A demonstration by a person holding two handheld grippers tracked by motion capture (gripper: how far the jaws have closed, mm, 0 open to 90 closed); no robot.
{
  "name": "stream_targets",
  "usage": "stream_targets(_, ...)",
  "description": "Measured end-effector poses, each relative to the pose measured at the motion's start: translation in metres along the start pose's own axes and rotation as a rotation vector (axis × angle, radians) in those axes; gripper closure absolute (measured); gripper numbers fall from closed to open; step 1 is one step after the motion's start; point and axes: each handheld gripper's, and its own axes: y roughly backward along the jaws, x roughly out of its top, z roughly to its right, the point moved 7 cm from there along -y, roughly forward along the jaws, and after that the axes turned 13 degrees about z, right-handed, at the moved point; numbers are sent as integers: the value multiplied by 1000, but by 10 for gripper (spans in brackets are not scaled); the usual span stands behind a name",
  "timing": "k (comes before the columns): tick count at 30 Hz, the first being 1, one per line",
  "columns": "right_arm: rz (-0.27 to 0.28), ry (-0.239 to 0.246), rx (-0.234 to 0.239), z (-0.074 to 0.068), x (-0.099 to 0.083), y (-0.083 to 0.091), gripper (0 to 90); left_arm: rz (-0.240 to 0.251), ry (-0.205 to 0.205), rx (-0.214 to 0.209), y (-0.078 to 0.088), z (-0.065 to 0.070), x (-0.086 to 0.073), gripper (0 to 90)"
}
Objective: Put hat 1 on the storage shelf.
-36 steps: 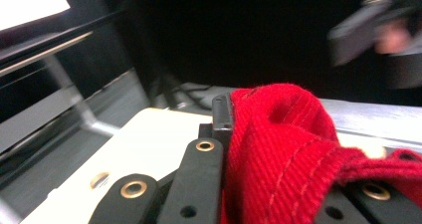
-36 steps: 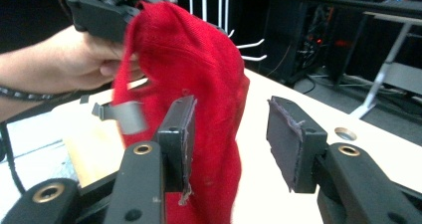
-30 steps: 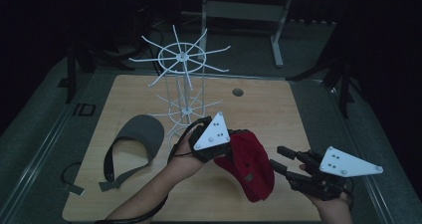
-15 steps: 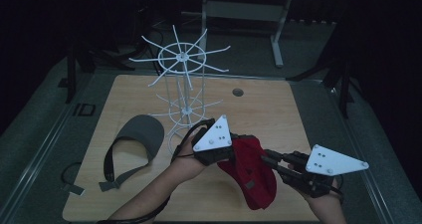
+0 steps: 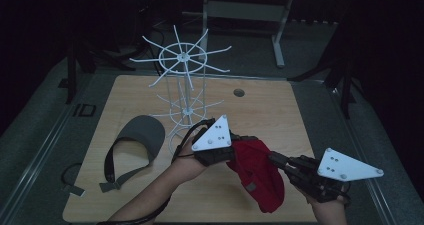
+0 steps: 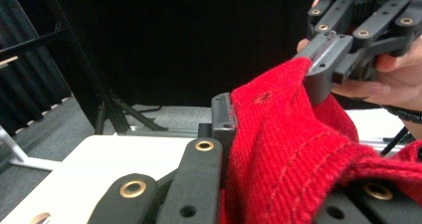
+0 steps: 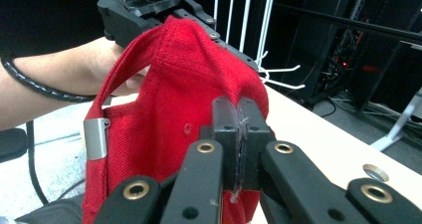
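**Red cap held between two grippers above the table's near edge**

Red corduroy cap (image 5: pixel 257 172) with a small metal strap buckle (image 7: pixel 95 137) hangs above the near edge of the light wooden table (image 5: pixel 280 110), toward its near right corner, stretched between two hand-held tools. The left gripper (image 5: pixel 235 150), topped by a grey three-cornered plate, is clenched on the cap's upper left part; in the left gripper view its black jaws sit tight against the ribbed red cloth (image 6: pixel 298 149). The right gripper (image 5: pixel 274 158) comes in from the near right corner, and its jaws have just been closing: the right gripper view shows its two pads pressed together with a fold of the cap (image 7: pixel 169 109) pinched between them. The person's left hand (image 5: pixel 187 162) and forearm rise from the near edge, a black cable looped at the wrist.

Toward the near left corner a grey sun visor with a dark strap (image 5: pixel 135 145) lies flat on the tabletop, well apart from the cap. A white wire display rack with spoke-like hooks (image 5: pixel 184 80) stands upright near the middle of the table, just beyond the left gripper. A small round hole (image 5: pixel 239 92) marks the tabletop near the far edge.
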Motion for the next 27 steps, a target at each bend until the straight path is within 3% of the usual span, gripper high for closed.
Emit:
stream_targets(4,14,-15,-14,2,1,2,892,-6,17,-9,2,0,0,821)
stream_targets(7,20,-30,-31,7,0,4,892,-10,21,9,5,-2,-1,634)
stream_targets(11,20,-44,-44,10,0,5,893,-13,6,50,9,-4,-1,505)
stream_targets(18,29,-46,-81,15,3,9,893,5,28,101,25,-10,-2,438)
stream_targets(21,42,-56,-98,19,5,15,892,13,50,130,34,-14,-2,437)
stream_targets(27,49,-51,-129,25,10,20,893,12,50,174,47,-17,-3,436)
